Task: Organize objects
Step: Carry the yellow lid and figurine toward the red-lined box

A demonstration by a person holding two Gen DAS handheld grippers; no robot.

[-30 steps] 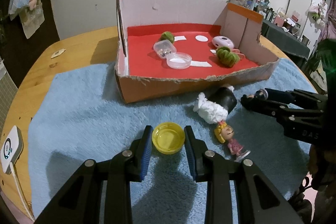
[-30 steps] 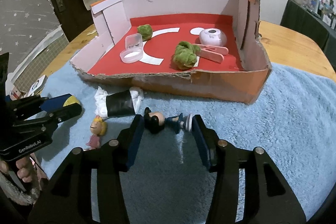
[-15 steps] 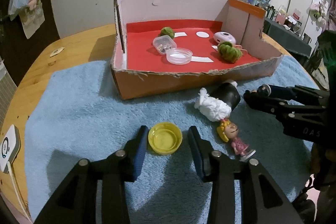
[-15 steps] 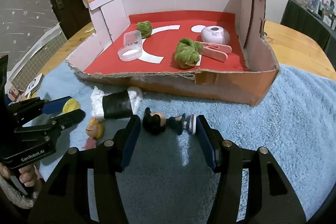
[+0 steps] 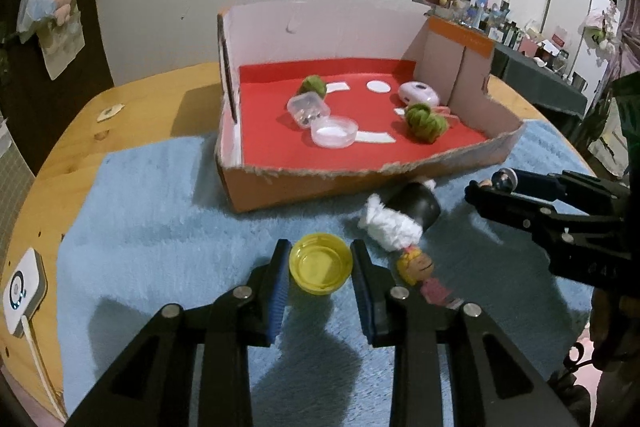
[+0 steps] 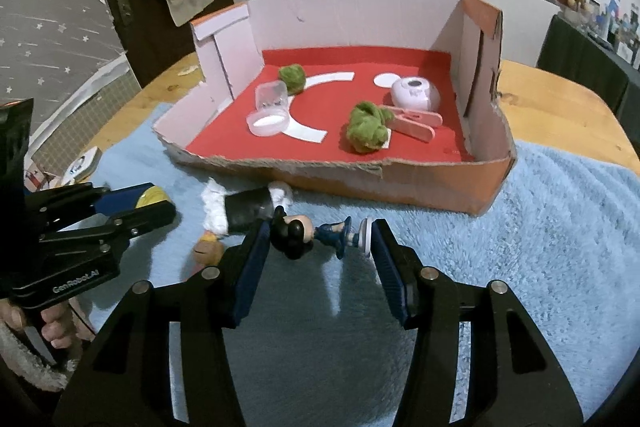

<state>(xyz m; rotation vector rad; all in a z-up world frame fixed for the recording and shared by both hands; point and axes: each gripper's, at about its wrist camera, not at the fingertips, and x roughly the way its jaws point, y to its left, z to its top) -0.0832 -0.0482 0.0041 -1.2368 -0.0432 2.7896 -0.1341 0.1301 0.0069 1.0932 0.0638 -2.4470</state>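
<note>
A: Where does everything sit relative to the cardboard box (image 5: 256,187)?

B: The box stands on a blue fleece blanket (image 5: 160,219) that covers the round wooden table (image 5: 132,99). Its floor is red, and its near wall is low and torn. The loose things all lie on the blanket just in front of that near wall.

A: What is the left claw (image 5: 321,265) doing?

B: It brackets a yellow lid (image 5: 322,268) in front of the box, near its left corner. The blue pads sit tight against both sides of the lid, so it grips the lid. Its jaws have just been closing slightly on it.

A: And the right claw (image 6: 320,247)?

B: It holds a dark-haired figurine (image 6: 304,233) lengthwise, in front of the box's near wall. The head presses one pad and the round white base presses the other.

A: Anything between the two?

B: A black tube with white stuffing (image 5: 400,217) lies just in front of the near wall. A blonde figurine (image 5: 418,269) lies beside it, a little further from the box.

A: What is inside the box?

B: Two green yarn balls (image 6: 366,127), an open clear plastic case (image 6: 270,111), a lilac round gadget (image 6: 416,93) and a pink clip (image 6: 416,119), all on the red floor.
</note>
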